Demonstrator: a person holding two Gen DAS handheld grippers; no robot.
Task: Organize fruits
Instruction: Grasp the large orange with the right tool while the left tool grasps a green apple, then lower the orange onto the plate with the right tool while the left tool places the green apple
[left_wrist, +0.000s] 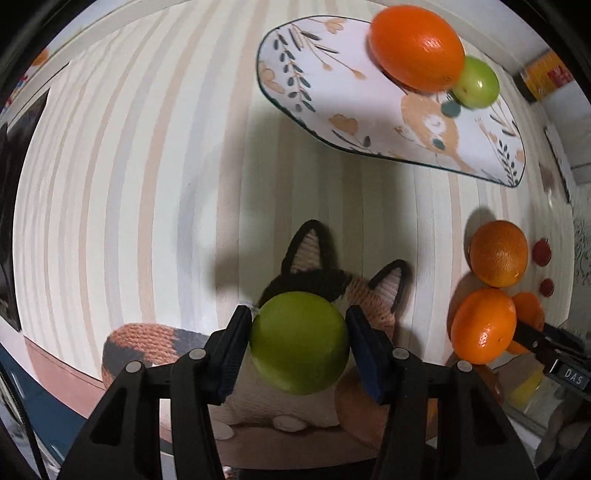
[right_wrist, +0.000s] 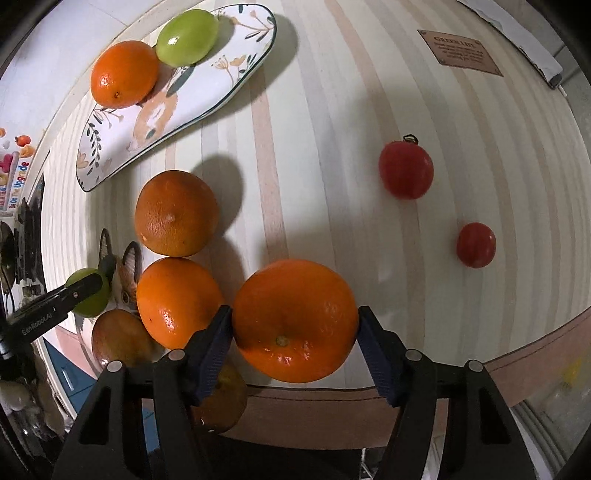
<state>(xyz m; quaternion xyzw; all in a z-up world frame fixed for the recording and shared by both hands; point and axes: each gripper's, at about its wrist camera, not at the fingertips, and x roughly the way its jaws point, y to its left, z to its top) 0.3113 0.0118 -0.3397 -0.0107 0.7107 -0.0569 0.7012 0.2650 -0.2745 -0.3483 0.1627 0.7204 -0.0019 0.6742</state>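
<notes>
My left gripper (left_wrist: 298, 334) is shut on a green apple (left_wrist: 299, 343), held above a knitted fox toy (left_wrist: 332, 291). My right gripper (right_wrist: 295, 325) is shut on a large orange (right_wrist: 295, 319) near the table's front edge. A floral oval plate (left_wrist: 332, 110), also in the right wrist view (right_wrist: 207, 92), holds an orange (left_wrist: 417, 48) (right_wrist: 123, 74) and a green apple (left_wrist: 476, 81) (right_wrist: 186, 35). Two oranges (right_wrist: 176, 213) (right_wrist: 177, 301) lie on the table between the plate and my right gripper. The left gripper and its apple also show in the right wrist view (right_wrist: 88, 291).
Two red tomatoes (right_wrist: 405, 170) (right_wrist: 475, 244) lie on the striped tablecloth (right_wrist: 314, 147) to the right. A mango-like fruit (right_wrist: 118, 338) and another fruit (right_wrist: 221, 402) sit at the front left edge. A brown label (right_wrist: 460, 51) lies at the far right.
</notes>
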